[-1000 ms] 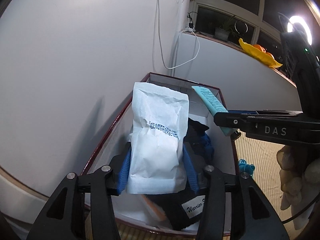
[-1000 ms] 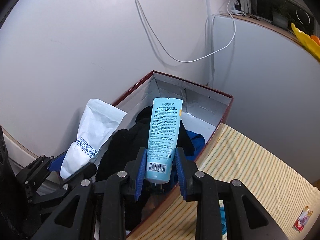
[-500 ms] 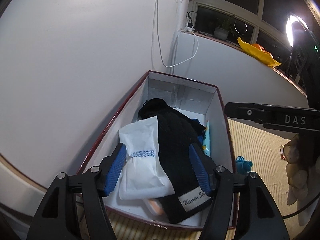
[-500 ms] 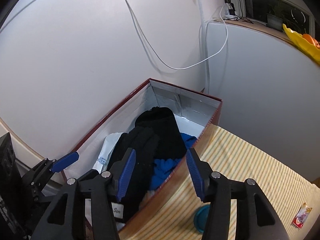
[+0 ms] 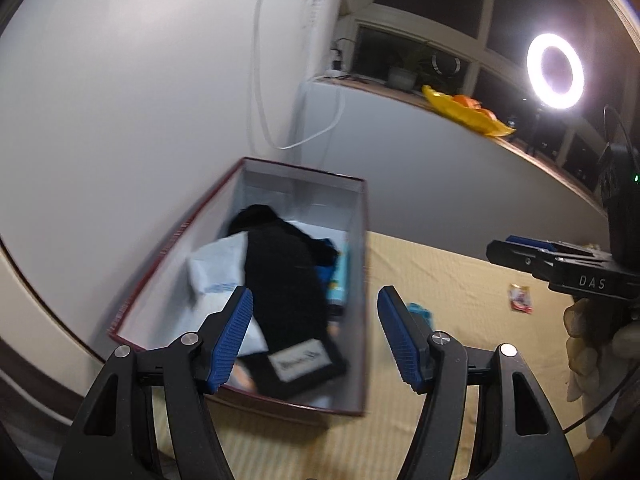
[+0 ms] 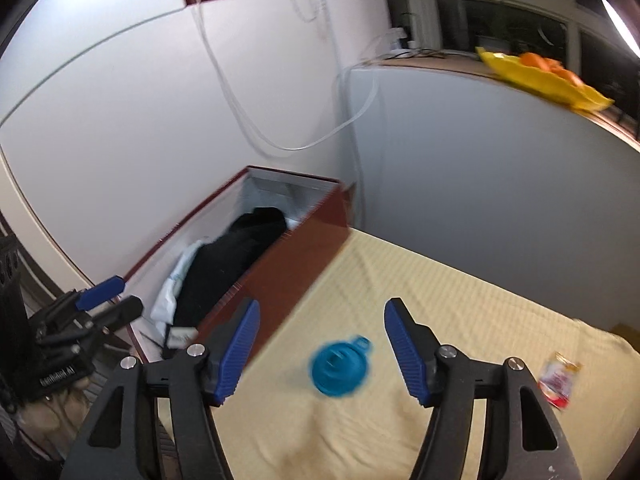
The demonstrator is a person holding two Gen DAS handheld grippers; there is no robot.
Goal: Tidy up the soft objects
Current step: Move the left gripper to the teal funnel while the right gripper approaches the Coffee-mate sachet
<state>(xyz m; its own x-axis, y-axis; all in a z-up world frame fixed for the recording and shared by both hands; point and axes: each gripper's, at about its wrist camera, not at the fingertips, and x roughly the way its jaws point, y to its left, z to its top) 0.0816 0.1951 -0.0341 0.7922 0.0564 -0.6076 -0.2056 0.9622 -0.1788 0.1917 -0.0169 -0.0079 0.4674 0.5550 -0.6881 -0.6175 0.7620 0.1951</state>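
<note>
Left gripper [image 5: 314, 334] held with blue pads [image 5: 232, 338] spread wide, nothing between them, pointed forward and downward. Right gripper [image 6: 320, 344] likewise empty, jaws just opened further, tilted downward. Off to the left gripper's right, a pale-gloved hand [image 5: 586, 344] wrapped around the other handle.

Glossy cardboard box [image 6: 304, 248]; ribbed cloth tablecover [image 6: 460, 320].

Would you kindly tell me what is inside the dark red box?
In the box: a black garment, a white pouch, a turquoise tube and blue fabric. The garment covers whatever lies underneath.
</note>
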